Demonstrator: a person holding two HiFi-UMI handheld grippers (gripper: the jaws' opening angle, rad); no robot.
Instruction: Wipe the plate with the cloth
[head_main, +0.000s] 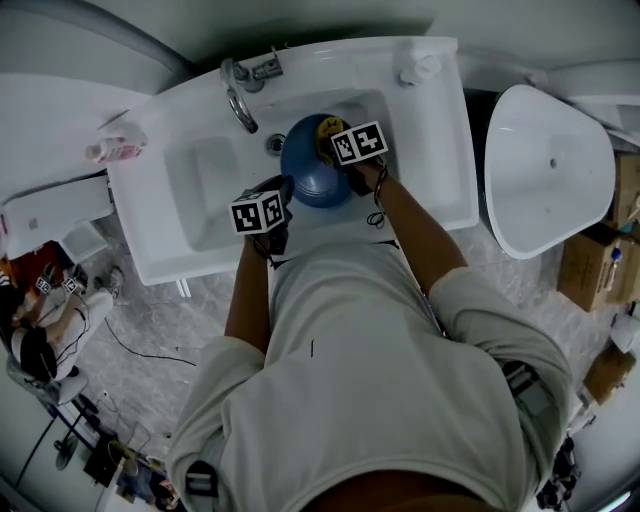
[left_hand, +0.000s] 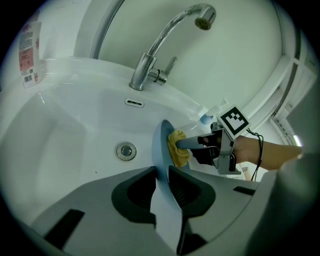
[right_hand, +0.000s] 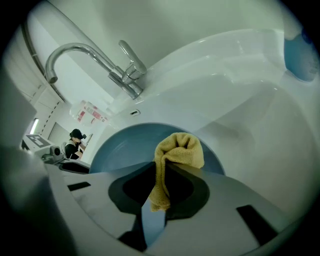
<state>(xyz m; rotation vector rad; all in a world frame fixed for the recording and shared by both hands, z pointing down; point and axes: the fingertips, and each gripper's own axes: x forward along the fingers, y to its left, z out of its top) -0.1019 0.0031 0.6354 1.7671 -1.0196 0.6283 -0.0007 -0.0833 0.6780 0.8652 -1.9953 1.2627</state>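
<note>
Left gripper view, up close: the left gripper (left_hand: 161, 173) pinches the rim of the blue plate (left_hand: 159, 142). The plate stands on its edge in the white sink (left_hand: 60, 125). The right gripper (right_hand: 161, 171) is closed tight on the yellow cloth (right_hand: 181, 149) and presses it against the plate's face. Farther back are the drain (left_hand: 126, 150) and the shiny tap (left_hand: 143, 70).

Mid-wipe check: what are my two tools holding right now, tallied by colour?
blue: 1, the plate, edge-on in the left tool
yellow: 1, the cloth, in the right tool
total: 2
</note>
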